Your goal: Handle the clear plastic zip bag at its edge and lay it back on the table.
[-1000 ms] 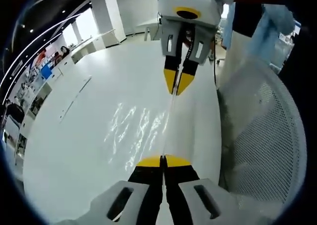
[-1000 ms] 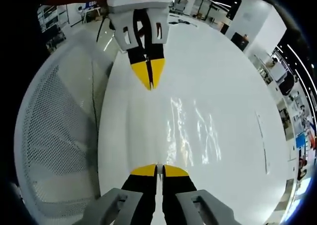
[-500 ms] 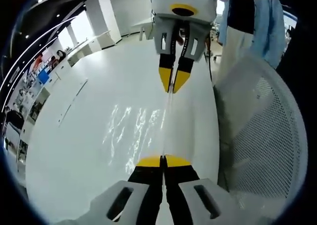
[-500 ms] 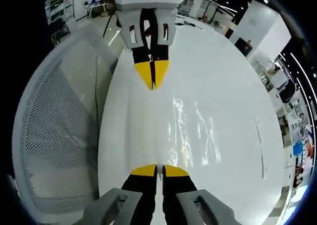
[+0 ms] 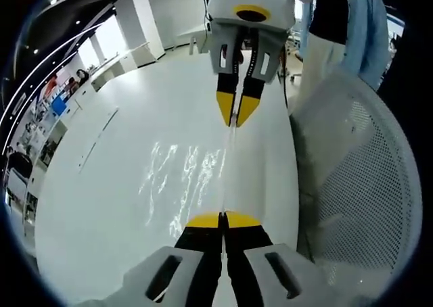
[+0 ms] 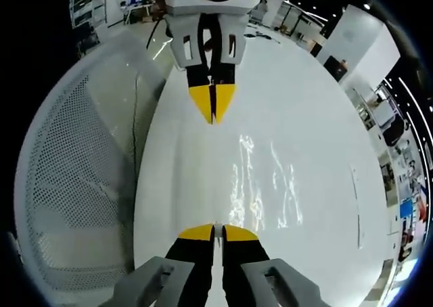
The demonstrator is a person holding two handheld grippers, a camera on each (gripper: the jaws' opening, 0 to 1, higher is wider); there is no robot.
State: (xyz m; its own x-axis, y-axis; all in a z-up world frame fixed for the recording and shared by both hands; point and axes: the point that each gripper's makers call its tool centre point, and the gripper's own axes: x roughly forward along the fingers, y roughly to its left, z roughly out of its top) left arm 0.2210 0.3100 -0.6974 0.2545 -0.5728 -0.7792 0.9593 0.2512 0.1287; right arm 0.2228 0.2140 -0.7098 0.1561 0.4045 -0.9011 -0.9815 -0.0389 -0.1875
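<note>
In the left gripper view, the zip bag (image 5: 193, 185) hangs stretched between the left gripper (image 5: 223, 220) below and the right gripper (image 5: 235, 121) directly ahead, above the table (image 5: 101, 185). A mesh chair (image 5: 358, 185) stands to the right of both grippers, beside the table edge.

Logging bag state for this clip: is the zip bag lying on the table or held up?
Held up: both the left gripper and right gripper are shut on the zip bag edge, stretched between them above the table.
</note>
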